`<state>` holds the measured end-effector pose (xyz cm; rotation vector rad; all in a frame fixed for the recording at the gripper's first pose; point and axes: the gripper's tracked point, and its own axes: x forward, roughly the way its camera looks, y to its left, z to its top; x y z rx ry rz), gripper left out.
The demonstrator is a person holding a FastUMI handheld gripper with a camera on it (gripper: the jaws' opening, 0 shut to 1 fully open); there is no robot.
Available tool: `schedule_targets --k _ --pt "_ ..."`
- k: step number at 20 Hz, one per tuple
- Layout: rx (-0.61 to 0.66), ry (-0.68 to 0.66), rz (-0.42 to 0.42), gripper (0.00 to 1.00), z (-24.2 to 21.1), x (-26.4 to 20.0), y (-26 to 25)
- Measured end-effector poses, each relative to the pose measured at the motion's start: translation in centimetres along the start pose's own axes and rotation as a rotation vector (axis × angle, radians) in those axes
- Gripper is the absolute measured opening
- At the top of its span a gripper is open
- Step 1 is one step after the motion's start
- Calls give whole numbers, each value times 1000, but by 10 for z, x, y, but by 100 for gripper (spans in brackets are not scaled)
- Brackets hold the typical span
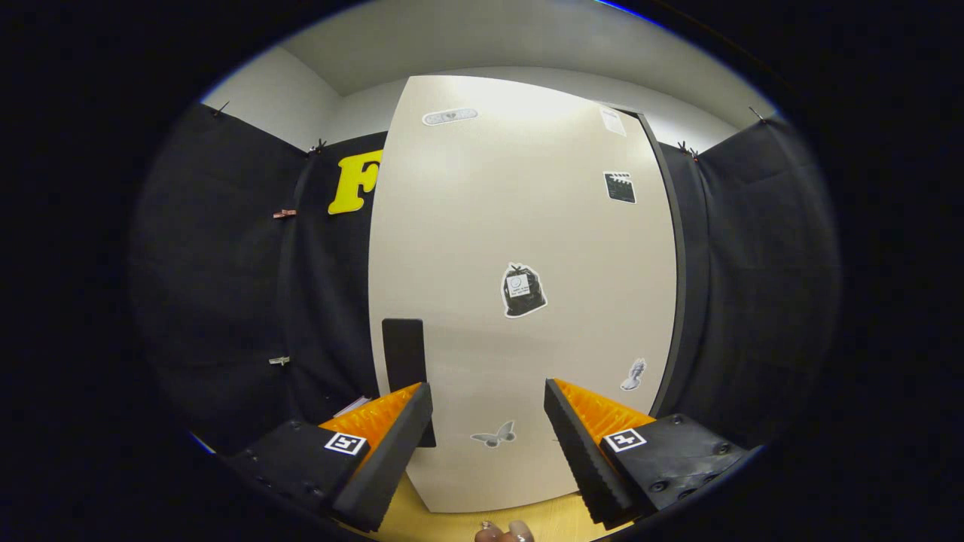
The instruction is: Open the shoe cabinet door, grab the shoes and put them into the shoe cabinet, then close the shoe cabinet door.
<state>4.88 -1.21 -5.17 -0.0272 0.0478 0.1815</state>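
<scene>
While the tongs (488,406) stand released with nothing between their fingers, the shoe cabinet door (520,248) faces them just ahead, pale, upright and bearing several stickers. A dark rectangular handle (403,350) sits on the door near its left edge, just beyond the left finger. Fingertips of a hand (506,533) show below, over the wooden floor (550,519).

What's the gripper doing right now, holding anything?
Gripper: open, holding nothing, fingers spread in front of the closed cabinet door, near its dark handle.
</scene>
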Motion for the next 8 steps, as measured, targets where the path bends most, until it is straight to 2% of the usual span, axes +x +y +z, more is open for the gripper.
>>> schedule_targets --k 8 --pt "-6 14 -20 98 -14 17 -7"
